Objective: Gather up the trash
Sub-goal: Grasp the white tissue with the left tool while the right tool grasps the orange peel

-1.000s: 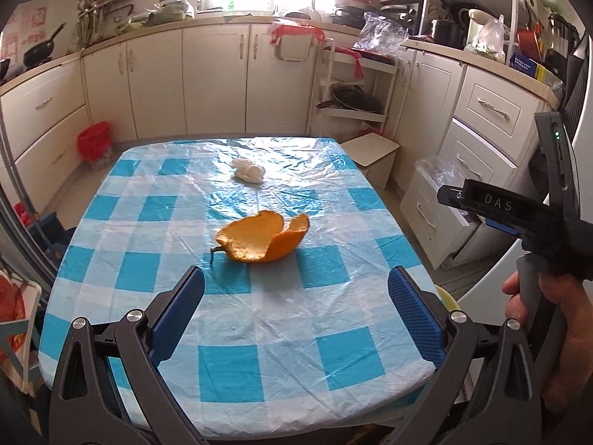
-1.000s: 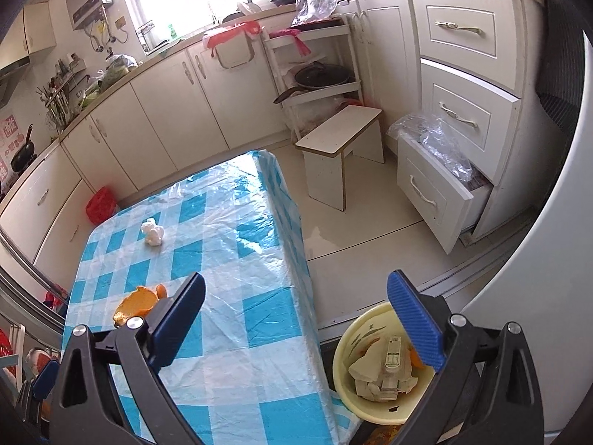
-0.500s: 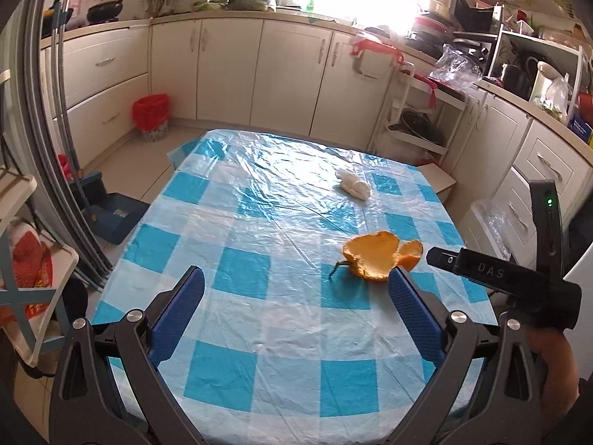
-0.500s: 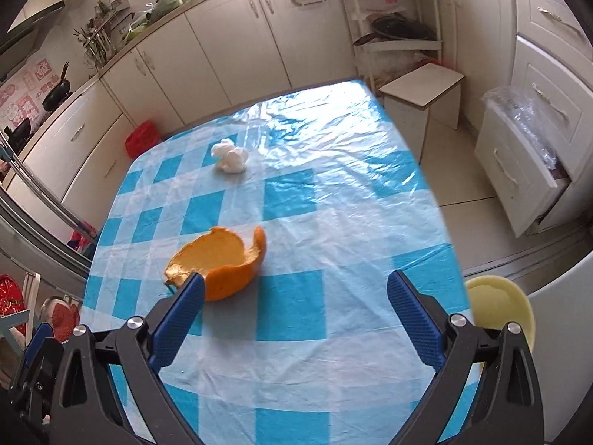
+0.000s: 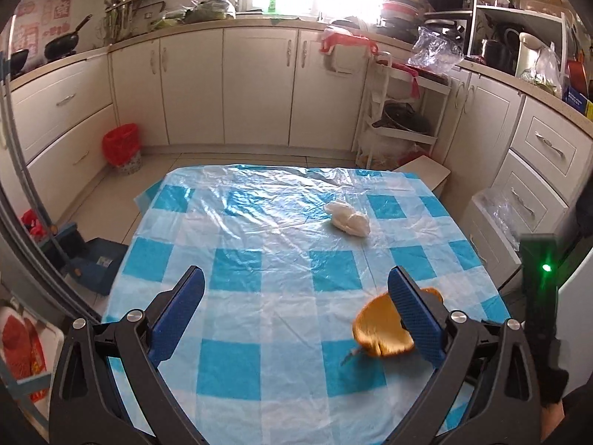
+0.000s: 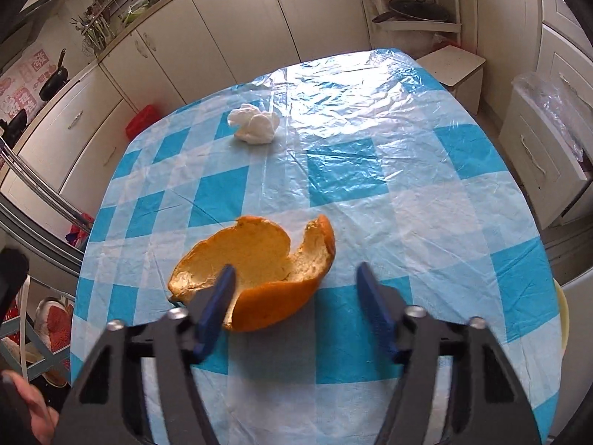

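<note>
Currently the peel (image 6: pixel 259 270) on the table (image 6: pixel 426 222) is being grasped: right gripper (image 6: pixel 294 289) fingers are closing around its near rim, not yet pinched. Left gripper (image 5: pixel 296 309) is held wide, empty; the tissue (image 6: pixel 255 124) is left farther back. Next, full closure and a lift are judged needed.

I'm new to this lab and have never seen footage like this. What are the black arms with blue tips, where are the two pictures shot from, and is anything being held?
No robot here: a person carries a hand-held pair of tongs in each hand, each with a fisheye camera looking along its blue pads. One picture looks out from the left tongs, the other from the right tongs. On the checked tablecloth lie an orange peel and a crumpled white tissue. The left tongs are open and empty. The right tongs are closing around the peel's near edge, one pad inside it, but are not yet pressing on it.
</note>
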`<state>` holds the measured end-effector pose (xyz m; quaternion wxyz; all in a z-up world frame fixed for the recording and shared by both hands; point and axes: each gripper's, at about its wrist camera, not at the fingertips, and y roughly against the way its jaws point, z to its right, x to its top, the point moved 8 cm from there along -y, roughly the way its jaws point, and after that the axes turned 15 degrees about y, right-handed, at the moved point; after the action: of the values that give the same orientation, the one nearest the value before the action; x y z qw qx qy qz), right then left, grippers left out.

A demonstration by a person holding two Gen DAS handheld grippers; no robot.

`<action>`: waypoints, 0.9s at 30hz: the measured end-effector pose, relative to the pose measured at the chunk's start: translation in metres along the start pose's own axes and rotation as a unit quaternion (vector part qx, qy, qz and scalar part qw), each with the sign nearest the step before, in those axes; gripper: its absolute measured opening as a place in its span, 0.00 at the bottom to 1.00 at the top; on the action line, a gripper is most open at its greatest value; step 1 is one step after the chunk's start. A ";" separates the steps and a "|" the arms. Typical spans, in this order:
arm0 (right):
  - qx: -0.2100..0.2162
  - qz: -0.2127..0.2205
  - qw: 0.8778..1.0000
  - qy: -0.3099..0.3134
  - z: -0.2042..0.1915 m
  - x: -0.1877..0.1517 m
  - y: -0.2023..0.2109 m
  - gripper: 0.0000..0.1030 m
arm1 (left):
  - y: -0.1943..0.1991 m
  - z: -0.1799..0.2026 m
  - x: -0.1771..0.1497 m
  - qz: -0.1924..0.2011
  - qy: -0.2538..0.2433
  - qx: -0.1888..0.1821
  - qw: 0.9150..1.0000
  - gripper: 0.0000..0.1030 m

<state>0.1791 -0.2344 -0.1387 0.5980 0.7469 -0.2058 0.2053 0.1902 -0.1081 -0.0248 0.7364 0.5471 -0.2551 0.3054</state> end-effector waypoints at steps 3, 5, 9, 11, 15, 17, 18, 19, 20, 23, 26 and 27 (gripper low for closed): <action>0.014 -0.001 1.000 0.007 0.004 -0.002 0.006 0.19 | -0.046 0.026 0.006 -0.028 -0.024 -0.014 0.999 0.92; 0.018 -0.002 1.000 0.019 0.004 -0.003 0.011 0.11 | -0.076 0.044 0.005 -0.049 -0.044 -0.024 0.998 0.92; 0.018 -0.002 0.999 0.041 0.011 -0.008 0.022 0.08 | -0.126 0.068 0.009 -0.060 -0.084 -0.016 0.995 0.92; 0.018 -0.005 0.999 0.043 0.017 -0.011 0.025 0.08 | -0.145 0.074 0.012 -0.068 -0.088 -0.015 0.994 0.92; 0.032 -0.017 0.999 0.031 0.027 -0.016 0.022 0.08 | -0.179 0.076 0.015 -0.091 -0.071 -0.005 0.993 0.87; 0.039 -0.020 0.999 0.028 0.028 -0.016 0.021 0.08 | -0.190 0.073 0.012 -0.113 -0.056 -0.017 0.992 0.49; 0.041 -0.020 0.998 0.030 0.027 -0.016 0.021 0.09 | -0.195 0.072 0.009 -0.127 -0.048 -0.024 0.990 0.40; 0.042 -0.020 0.998 0.033 0.026 -0.015 0.022 0.09 | -0.193 0.071 0.010 -0.119 -0.047 -0.028 0.991 0.34; 0.042 -0.018 0.998 0.037 0.024 -0.014 0.022 0.09 | -0.191 0.071 0.009 -0.120 -0.042 -0.038 0.991 0.29; 0.039 -0.017 0.998 0.044 0.022 -0.012 0.021 0.09 | -0.177 0.061 0.006 -0.122 -0.015 -0.053 0.991 0.22; 0.034 -0.013 0.998 0.050 0.021 -0.013 0.023 0.09 | -0.149 0.049 -0.007 -0.117 -0.009 -0.054 0.992 0.20; 0.031 -0.013 0.998 0.053 0.020 -0.014 0.023 0.09 | -0.137 0.044 -0.013 -0.113 -0.009 -0.054 0.992 0.20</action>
<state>0.1562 -0.2580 -0.1323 0.5874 0.7555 -0.1578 0.2434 0.2793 -0.1825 -0.1111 0.7923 0.5349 -0.2137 0.2011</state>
